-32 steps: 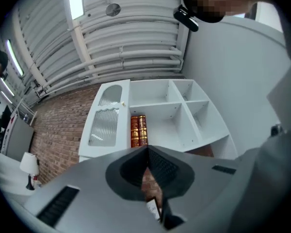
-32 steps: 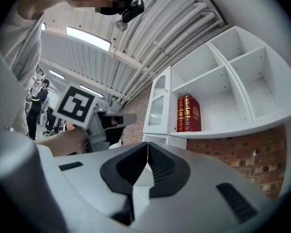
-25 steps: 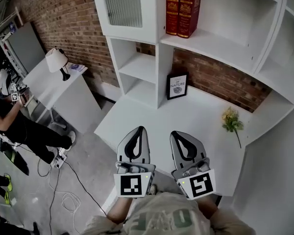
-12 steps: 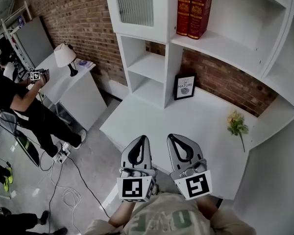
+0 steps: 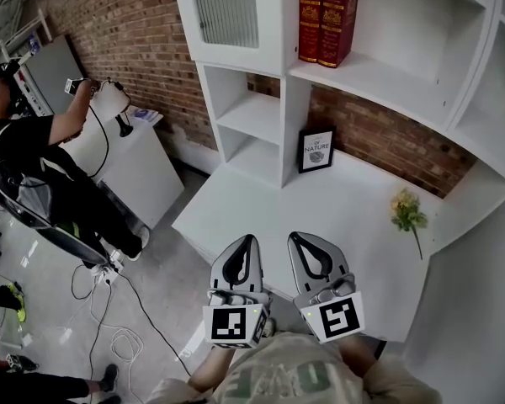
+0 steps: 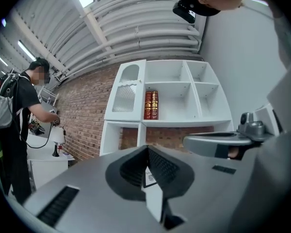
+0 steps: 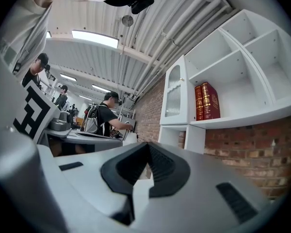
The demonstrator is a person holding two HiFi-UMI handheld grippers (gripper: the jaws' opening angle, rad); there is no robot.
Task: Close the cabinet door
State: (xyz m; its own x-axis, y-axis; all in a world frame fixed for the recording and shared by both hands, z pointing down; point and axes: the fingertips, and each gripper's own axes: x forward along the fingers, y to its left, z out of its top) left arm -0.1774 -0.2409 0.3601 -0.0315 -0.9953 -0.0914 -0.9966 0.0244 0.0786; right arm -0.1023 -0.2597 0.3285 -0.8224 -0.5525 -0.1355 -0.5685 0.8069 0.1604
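The cabinet door (image 5: 227, 11), white with ribbed glass, is at the top left of the white shelf unit and looks flush with its compartment; it also shows in the left gripper view (image 6: 125, 95) and the right gripper view (image 7: 173, 92). My left gripper (image 5: 247, 239) and right gripper (image 5: 295, 236) hover side by side over the near edge of the white desk (image 5: 261, 200). They are well short of the door and point toward the shelves. Both are shut with nothing between the jaws (image 6: 147, 147) (image 7: 148, 144).
Two red books (image 5: 328, 15) stand on the shelf beside the door. A framed print (image 5: 317, 148) and a yellow flower (image 5: 406, 210) rest on the desk. At the left, a person (image 5: 34, 167) reaches toward a lamp (image 5: 114, 103) on a side table. Cables (image 5: 109, 326) lie on the floor.
Both grippers sank slightly toward the desk's near edge and stayed shut. The person at the left straightened up and raised an arm toward the lamp.
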